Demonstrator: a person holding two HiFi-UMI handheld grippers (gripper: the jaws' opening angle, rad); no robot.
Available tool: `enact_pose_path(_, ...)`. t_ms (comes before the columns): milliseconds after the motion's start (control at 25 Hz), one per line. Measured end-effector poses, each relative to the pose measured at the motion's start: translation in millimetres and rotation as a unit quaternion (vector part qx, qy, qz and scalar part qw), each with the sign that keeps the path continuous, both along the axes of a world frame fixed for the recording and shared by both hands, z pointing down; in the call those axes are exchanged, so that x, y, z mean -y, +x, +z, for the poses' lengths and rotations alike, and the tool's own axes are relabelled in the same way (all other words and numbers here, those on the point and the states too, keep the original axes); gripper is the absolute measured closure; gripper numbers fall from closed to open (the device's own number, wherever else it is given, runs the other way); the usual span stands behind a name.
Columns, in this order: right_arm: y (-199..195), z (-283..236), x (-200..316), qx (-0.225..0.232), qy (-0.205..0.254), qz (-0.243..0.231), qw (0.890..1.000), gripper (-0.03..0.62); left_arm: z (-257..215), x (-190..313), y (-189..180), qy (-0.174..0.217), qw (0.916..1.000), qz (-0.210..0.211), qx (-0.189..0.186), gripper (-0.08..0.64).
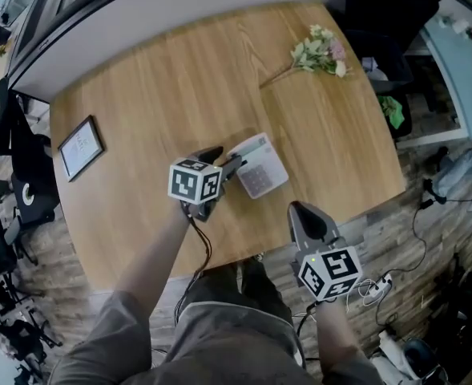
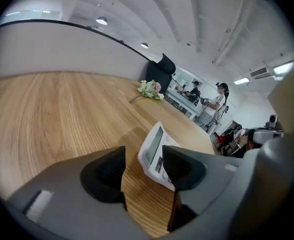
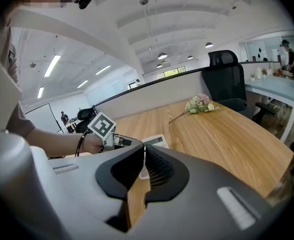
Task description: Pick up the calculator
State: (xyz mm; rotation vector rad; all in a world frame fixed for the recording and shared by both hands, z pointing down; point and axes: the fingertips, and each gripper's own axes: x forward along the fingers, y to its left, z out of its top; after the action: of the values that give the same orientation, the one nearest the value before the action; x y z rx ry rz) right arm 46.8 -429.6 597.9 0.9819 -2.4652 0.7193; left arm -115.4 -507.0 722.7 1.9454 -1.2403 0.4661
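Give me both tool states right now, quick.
Left tool: open, jaws apart at the edge of the calculator, not gripping it.
Right tool: shut, holding nothing.

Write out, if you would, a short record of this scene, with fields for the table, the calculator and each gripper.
surface: light wooden table
target: white rectangular calculator, resting on the table near its middle
left gripper: jaws apart, at the calculator's edge, not closed on it
right gripper: jaws together, nothing between them, held near the table's front edge, apart from the calculator
other items: small bunch of pale flowers at the far side; dark-framed picture at the left
task state: calculator not yet picked up
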Motion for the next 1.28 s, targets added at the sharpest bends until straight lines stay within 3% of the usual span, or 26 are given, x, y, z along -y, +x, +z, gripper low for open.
enact_pose_path(200,-12.5,13.3,5.1,-0.001,-0.012,-0.001,1.0,0.572,16.5,3.8,2.5,-0.011,0.9993,0.033,-0.014,0.355)
enact_pose_path(360,-18.3,18.6,4.8,0.003,-0.021,-0.001,1.0,0.572,12.2,3.4,12.4,-0.005,0.9975,0.046,-0.053,0.457)
enact_pose_path(480,-19.3,17.6,3.1,0.014,-0.029,0.003,0.999,0.572,8.5,1.5,13.0,-0.006,0.9969,0.033,-0.071,0.466)
enact_pose_path(600,-17.7,12.6,-0.4,0.018,-0.028,0.006,0.999,0.572,-6.1,-3.0,14.0,0.0,0.9916,0.002,-0.13,0.501)
enact_pose_path(680,-16.2,6.7,-4.5,0.022,-0.025,0.008,0.999,0.572,-17.6,-9.5,17.2,0.013,0.9887,-0.013,-0.149,0.512)
enact_pose_path(840,-13.3,-10.7,-10.3,0.029,-0.014,0.013,0.999,0.572,-38.0,-22.1,17.6,0.047,0.9922,-0.023,-0.113,0.514)
enact_pose_path(1000,-11.3,-32.5,-18.3,0.039,0.0,0.014,0.999,0.572,-57.6,-34.6,10.8,0.057,0.9939,-0.039,-0.086,0.512)
enact_pose_path(1280,-9.2,-83.7,-29.2,0.056,0.039,0.015,0.998,0.572,-124.9,-57.1,-3.8,0.114,0.9924,-0.027,-0.038,0.514)
